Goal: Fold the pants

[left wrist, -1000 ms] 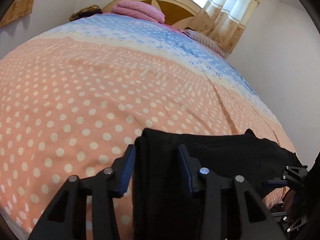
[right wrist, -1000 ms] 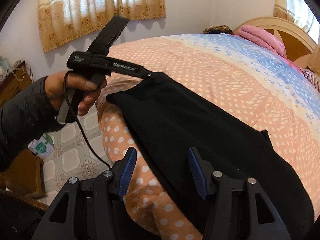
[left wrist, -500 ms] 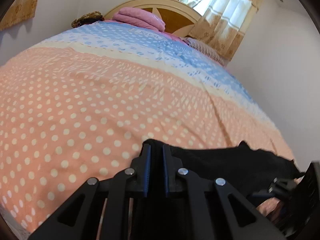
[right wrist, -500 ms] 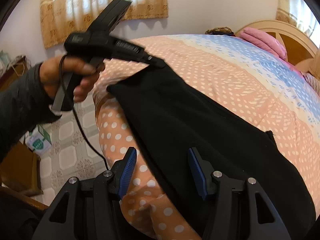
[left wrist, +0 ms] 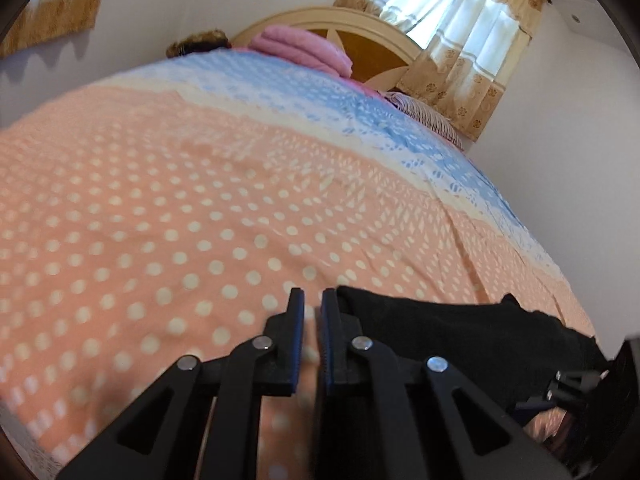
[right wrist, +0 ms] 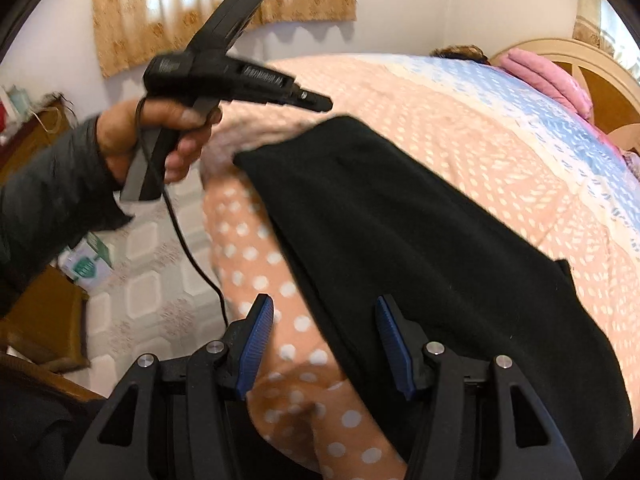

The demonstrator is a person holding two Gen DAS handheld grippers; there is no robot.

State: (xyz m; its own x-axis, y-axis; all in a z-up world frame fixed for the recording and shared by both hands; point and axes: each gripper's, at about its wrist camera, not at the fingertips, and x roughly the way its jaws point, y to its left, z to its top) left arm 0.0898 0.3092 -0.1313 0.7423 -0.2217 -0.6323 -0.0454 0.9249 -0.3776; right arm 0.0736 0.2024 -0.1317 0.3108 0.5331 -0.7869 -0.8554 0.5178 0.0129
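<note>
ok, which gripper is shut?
The left gripper: its fingers stand nearly together with no cloth between them, beside a corner of the pants. The right gripper stands open over the pants' edge.

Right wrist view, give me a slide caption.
Open right tool over black pants on a dotted bedspread; left tool shut, off the cloth.

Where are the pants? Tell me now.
Right wrist view: the pants lie on the bed's near edge, centre to lower right, their edge between the open right gripper's jaws.
</note>
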